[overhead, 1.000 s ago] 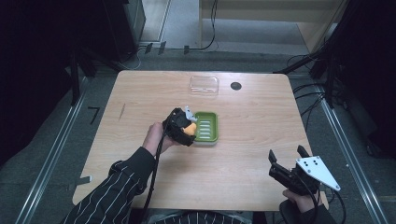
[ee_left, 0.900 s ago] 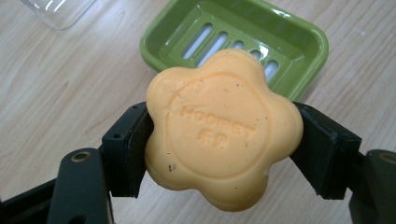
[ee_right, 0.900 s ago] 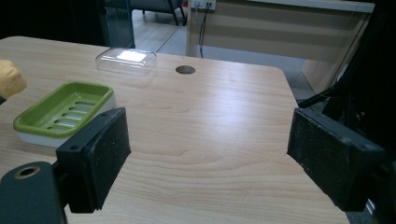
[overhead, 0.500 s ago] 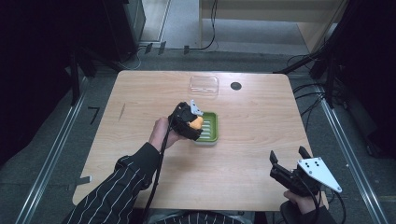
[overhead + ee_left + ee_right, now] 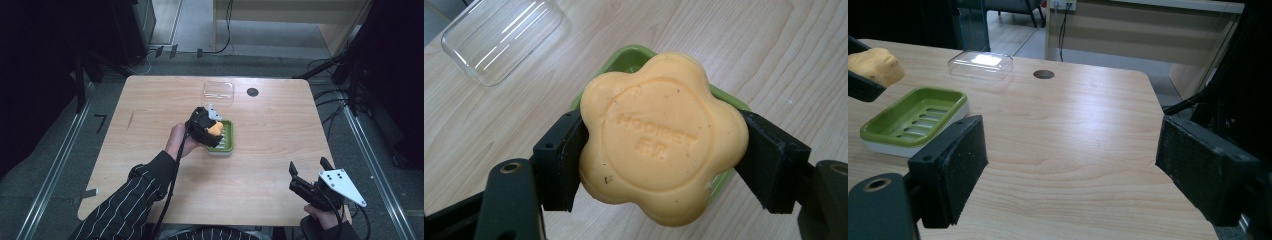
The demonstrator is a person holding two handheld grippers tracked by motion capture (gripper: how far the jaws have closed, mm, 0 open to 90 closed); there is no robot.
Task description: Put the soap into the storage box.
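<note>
Just above the green soap dish (image 5: 224, 139) at frame centre, the left gripper (image 5: 212, 127) jaws clamp the orange soap (image 5: 663, 135), while the right gripper (image 5: 308, 174) jaws gape empty at lower right.

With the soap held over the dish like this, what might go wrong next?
1. The left gripper pinches the orange flower-shaped soap bar only at its rounded edges; it may slip or twist out.
2. The soap hangs over the near-left end of the green slotted soap dish, so a release here might tip it onto the wooden table.
3. The clear plastic lid lies just beyond the dish; a forward overshoot might knock it.
</note>
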